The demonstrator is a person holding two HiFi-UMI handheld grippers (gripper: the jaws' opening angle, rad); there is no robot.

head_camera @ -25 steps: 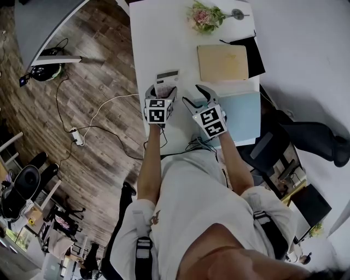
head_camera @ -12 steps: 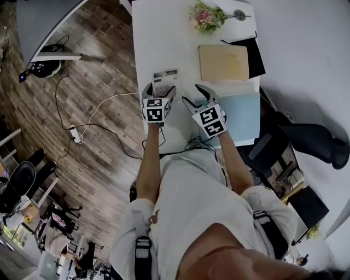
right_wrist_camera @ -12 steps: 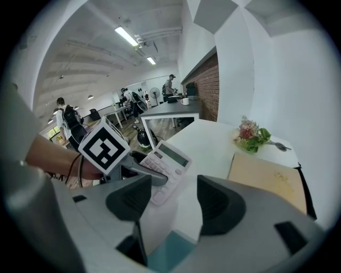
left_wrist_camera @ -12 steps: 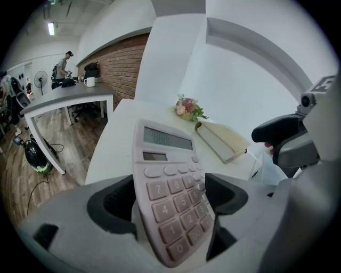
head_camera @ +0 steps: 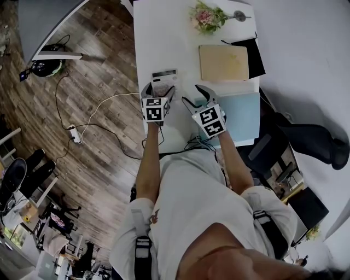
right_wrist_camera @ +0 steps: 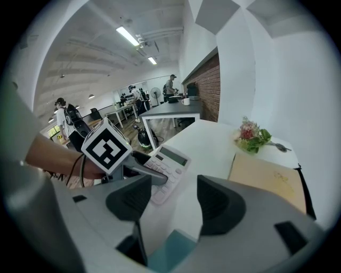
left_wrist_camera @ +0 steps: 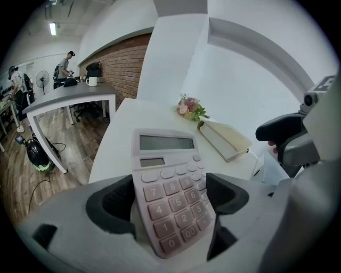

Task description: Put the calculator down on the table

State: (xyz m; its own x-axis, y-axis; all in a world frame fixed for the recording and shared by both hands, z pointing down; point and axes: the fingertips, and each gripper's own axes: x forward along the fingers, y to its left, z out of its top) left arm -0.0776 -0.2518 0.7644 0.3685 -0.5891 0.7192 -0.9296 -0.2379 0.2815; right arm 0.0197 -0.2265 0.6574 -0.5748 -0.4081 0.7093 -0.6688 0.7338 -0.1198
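Observation:
A pale pink calculator (head_camera: 165,80) lies flat on the white table (head_camera: 158,33) near its left edge. Its lower end sits between the jaws of my left gripper (head_camera: 159,89). In the left gripper view the calculator (left_wrist_camera: 170,184) shows keys up, and the left gripper (left_wrist_camera: 169,198) has just been opening; its pads stand off the calculator's sides. My right gripper (head_camera: 196,97) hovers open and holds nothing, just right of the calculator. In the right gripper view the right gripper (right_wrist_camera: 173,202) is over bare table, with the calculator (right_wrist_camera: 168,162) to its left.
A beige notebook (head_camera: 223,62) lies beyond the right gripper, with a black folder (head_camera: 255,53) beside it. A small bunch of flowers (head_camera: 205,16) sits at the far end. A teal book (head_camera: 243,112) lies at the right. A cable (head_camera: 98,115) runs on the wooden floor at the left.
The left gripper's jaws have spread wider around the calculator, which stays on the table. The right gripper has kept still.

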